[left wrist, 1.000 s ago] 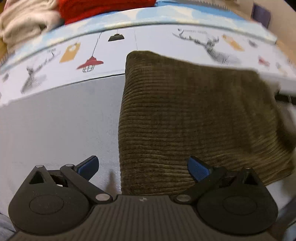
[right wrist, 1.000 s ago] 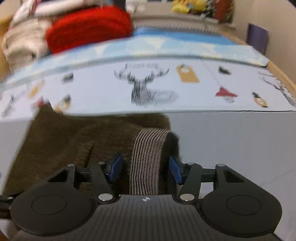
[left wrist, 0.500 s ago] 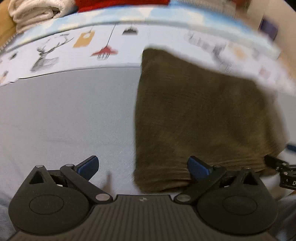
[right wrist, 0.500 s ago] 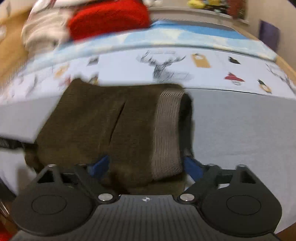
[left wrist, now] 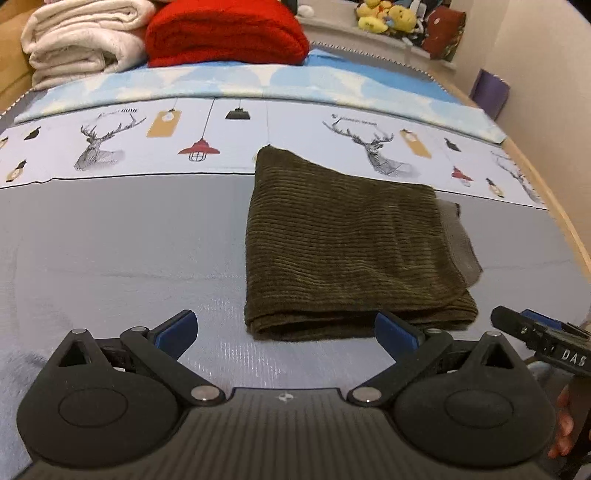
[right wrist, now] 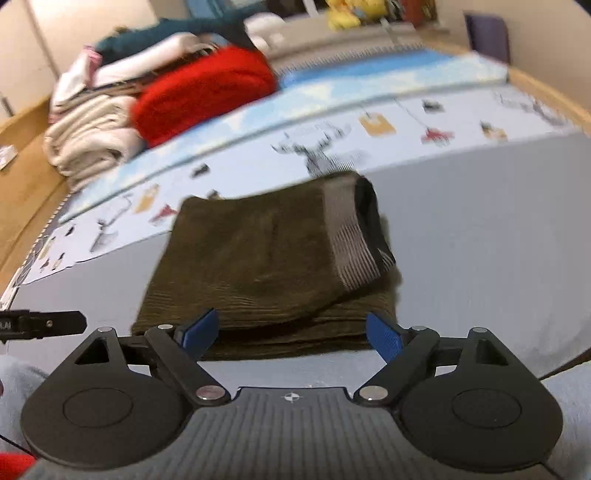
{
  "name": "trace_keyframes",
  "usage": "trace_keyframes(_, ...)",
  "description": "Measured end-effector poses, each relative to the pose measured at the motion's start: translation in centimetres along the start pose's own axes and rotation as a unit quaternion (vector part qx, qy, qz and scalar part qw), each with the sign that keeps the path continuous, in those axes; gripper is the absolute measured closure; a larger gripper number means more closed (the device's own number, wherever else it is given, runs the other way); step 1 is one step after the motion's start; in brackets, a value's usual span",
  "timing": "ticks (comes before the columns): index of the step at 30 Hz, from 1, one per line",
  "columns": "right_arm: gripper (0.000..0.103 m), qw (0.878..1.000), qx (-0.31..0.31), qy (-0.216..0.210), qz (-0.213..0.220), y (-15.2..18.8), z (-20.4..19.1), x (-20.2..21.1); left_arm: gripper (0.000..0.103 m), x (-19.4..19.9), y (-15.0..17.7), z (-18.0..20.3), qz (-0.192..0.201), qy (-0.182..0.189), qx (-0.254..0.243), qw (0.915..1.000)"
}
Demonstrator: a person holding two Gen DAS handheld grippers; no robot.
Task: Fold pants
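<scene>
Left wrist view—right hand-held gripper [left wrist: 517,320] reads "DAS".

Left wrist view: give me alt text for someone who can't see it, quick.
Folded olive corduroy pants lie flat on a grey bed cover, a paler ribbed waistband peeking out at right. The left gripper hovers open in front of them, holding nothing; the right gripper's tip shows at far right.

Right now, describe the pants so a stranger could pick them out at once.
Start at the bed with its grey sheet and deer-print band. The pants lie folded where grey meets print. Unlike the red blanket and cream blanket behind, they are olive-brown corduroy.
</scene>
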State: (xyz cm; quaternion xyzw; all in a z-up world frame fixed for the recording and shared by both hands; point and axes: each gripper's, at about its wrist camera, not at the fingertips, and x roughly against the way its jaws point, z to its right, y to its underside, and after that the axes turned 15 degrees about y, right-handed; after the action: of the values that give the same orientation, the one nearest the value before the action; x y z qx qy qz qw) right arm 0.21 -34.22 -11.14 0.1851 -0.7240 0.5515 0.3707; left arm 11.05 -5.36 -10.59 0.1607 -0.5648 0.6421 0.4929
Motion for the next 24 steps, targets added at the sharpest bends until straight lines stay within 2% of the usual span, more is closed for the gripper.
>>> trace_keyframes(4, 0.015, 1.000, -0.007, -0.017, -0.002, 0.3, 0.1, 1.0, 0.001, 0.9, 0.7, 0.3, 0.002, 0.005, -0.001, 1.0000)
trace_keyframes(10, 0.014, 1.000, -0.022, -0.017, -0.003, 0.6, 0.0, 1.7, 0.001, 1.2, 0.7, -0.2, 0.001, 0.002, 0.003, 1.0000)
trace_keyframes(13, 0.014, 0.998, -0.044, -0.019, -0.029, 1.2, 0.6, 0.3, 0.001, 0.7, 0.6, -0.7, -0.005, -0.006, 0.006, 1.0000)
trace_keyframes(16, 0.014, 0.993, -0.094, -0.035, -0.058, 0.5, 1.4, -1.4, 0.001, -0.5, 0.2, -1.4, -0.016, -0.012, 0.012, 0.9997)
trace_keyframes(19, 0.014, 0.994, -0.093, -0.026, -0.043, -0.4, 1.4, -2.4, 0.001, -2.2, -0.4, -2.4, -0.032, -0.010, 0.022, 0.9992)
trace_keyframes(24, 0.014, 0.995, -0.092, 0.001, -0.047, -1.7, 2.0, -5.5, 0.001, -5.7, -2.8, -4.1, -0.047, -0.015, 0.034, 0.9982)
